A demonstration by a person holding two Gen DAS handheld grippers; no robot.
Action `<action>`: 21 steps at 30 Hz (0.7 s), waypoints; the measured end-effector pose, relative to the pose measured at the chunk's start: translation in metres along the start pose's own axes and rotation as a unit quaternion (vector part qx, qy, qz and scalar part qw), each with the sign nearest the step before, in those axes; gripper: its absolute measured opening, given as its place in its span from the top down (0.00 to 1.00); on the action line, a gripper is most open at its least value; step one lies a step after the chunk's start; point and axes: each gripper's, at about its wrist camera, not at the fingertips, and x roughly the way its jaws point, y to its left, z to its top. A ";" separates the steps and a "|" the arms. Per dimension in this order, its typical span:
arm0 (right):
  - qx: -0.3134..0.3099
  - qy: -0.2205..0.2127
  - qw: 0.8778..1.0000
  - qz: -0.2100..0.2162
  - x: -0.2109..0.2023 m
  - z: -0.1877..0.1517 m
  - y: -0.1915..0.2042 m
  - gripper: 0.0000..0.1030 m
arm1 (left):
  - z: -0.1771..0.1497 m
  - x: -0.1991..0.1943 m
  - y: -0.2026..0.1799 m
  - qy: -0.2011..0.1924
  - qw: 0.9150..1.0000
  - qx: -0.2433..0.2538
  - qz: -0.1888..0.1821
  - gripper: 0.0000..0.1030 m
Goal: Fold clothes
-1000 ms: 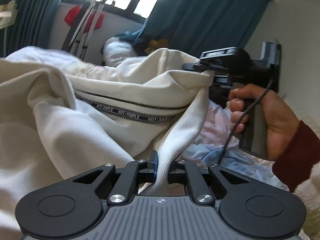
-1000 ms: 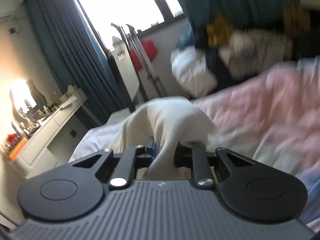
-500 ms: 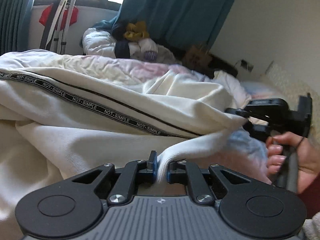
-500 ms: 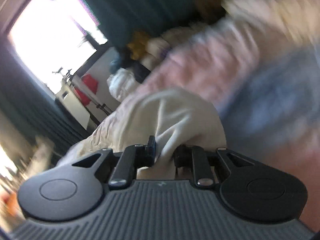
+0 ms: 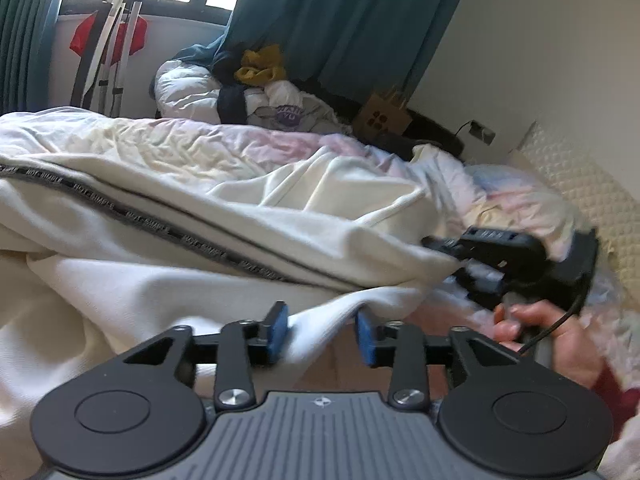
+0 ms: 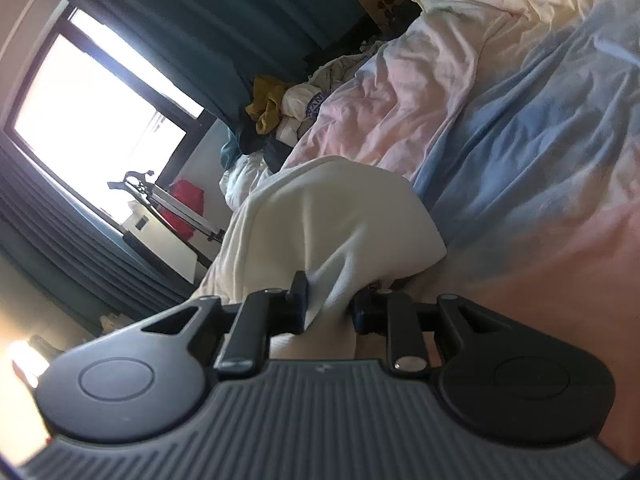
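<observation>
A: Left gripper [image 5: 322, 330] first. State?

B: Jaws spread, and they have just been opening. The blue pads [image 5: 277, 330] stand apart with a ribbed white edge of the cream garment [image 5: 200, 240] lying loose between them; neither pad presses it.

A: Right gripper [image 6: 330, 304]?

B: Jaws have just been opening a little too. A bunch of the same cream garment [image 6: 332, 224] sits in the gap. The left pad touches the cloth; the right pad looks clear of it. Partly spread, not a firm pinch.

A: Is the right one visible from the left camera?

B: Yes, the right gripper [image 5: 436, 246] is at the right side, nose against the garment's folded corner, slightly blurred. The person's hand [image 5: 556, 340] wraps the handle, a dark red sleeve [image 5: 612, 396] behind it, a black cable [image 5: 560, 320] trailing over the hand.

A: Where's the garment?

B: Spread on the bed across the pastel duvet [image 5: 240, 144], pink, blue and yellow. A black band with lettering [image 5: 160, 220] runs diagonally along it. One layer is folded over another.

A: Background, quick.

B: Teal curtains [image 5: 352, 20], bright window [image 6: 92, 104], a pile of clothes [image 5: 260, 92] beyond the bed, a brown paper bag [image 5: 382, 116], a metal rack with a red cloth [image 5: 108, 36] on it.
</observation>
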 end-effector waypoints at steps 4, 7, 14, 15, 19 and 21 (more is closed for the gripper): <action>0.022 0.005 1.000 -0.005 0.001 0.001 -0.009 0.62 | 0.012 -0.007 -0.015 -0.008 0.998 -0.018 -0.054 0.44; 0.046 0.006 0.999 -0.012 0.004 0.001 -0.018 0.44 | 0.020 0.010 -0.018 0.007 0.995 -0.059 -0.079 0.37; 0.094 0.009 0.996 -0.003 0.006 0.001 -0.031 0.36 | 0.029 0.114 0.016 0.100 0.957 -0.240 -0.129 0.26; 0.097 0.009 0.995 -0.003 0.006 0.000 -0.032 0.36 | 0.031 0.127 0.017 0.104 0.951 -0.257 -0.135 0.26; 0.102 -0.002 0.995 -0.007 0.003 0.002 -0.033 0.36 | 0.039 0.170 0.014 0.125 0.934 -0.302 -0.142 0.26; 0.096 -0.015 0.995 -0.010 -0.001 0.005 -0.033 0.36 | 0.044 0.190 0.007 0.150 0.925 -0.324 -0.129 0.29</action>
